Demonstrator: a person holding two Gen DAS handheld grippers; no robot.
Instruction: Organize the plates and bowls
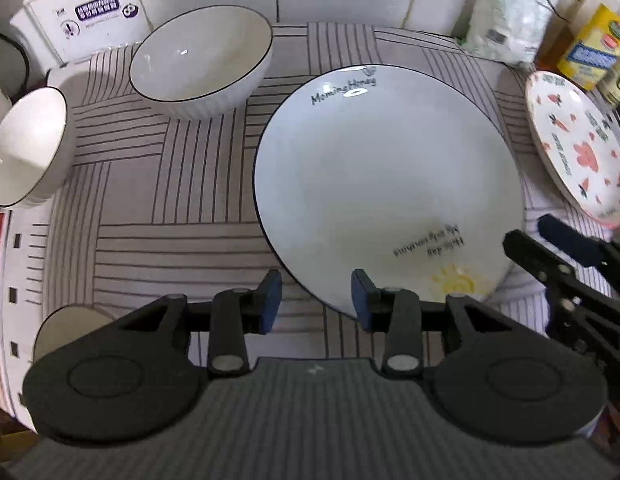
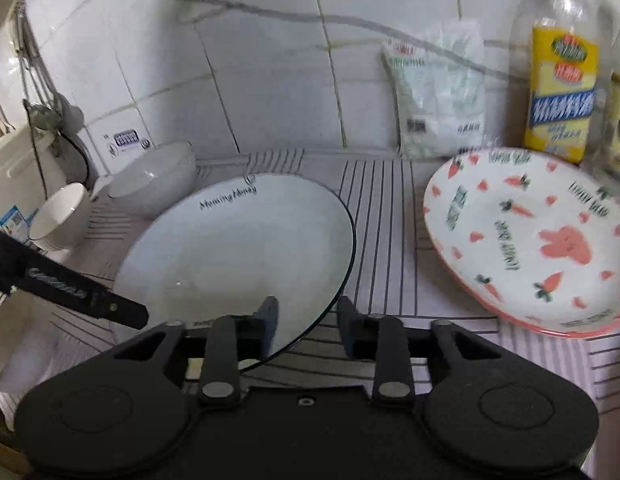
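Two white bowls with thin dark rims stand at the back left of a striped cloth (image 1: 157,184): the large bowl (image 1: 201,60), ribbed on its outer wall, and the small bowl (image 1: 27,146), ribbed as well, just beside it. Both show glossy, empty insides. The big white plate (image 1: 390,184) lies flat on the cloth right of the bowls; it is round, smooth and shiny, edged by a fine dark line, printed with "Morning Honey" at its far side and a yellow sun with small script at its near side. It holds nothing. Further right, close to it but apart, sits the carrot plate (image 2: 526,244), white with a pink rim, orange carrots and a pink rabbit, also empty. Behind it stand a clear bottle (image 2: 562,80) with a yellow label and a soft plastic packet (image 2: 442,92) against the white tiled wall (image 2: 269,80).

The left gripper (image 1: 316,300) is spread, its blue pads either side of the big white plate's near edge without pressing it. The right gripper (image 2: 307,322) is likewise spread over that plate's rim, clear of it
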